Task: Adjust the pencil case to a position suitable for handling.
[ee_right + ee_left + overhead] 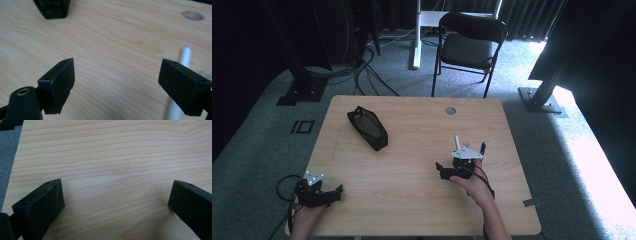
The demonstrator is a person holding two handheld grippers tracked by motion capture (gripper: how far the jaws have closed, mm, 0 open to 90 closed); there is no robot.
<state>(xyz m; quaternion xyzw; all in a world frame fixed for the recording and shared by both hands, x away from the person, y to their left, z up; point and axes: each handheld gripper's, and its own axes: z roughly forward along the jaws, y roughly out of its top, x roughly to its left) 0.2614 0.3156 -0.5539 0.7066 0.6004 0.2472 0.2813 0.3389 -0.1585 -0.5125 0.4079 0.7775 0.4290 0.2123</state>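
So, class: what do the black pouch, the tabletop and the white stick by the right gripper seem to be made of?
Black pouch: probably soft fabric or mesh, matte and slumped. Tabletop: light wood or wood-look laminate, with printed-looking grain lines and a smooth satin surface. White stick: likely plastic, smooth and plain; too blurred to be sure.

The person's left hand [307,216] holds the black left gripper [331,195] low at the tabletop's near left corner, fingers [40,206] spread wide. The right hand [474,185] holds the black right gripper [443,171] farther in, fingers [58,80] likewise wide apart, empty.
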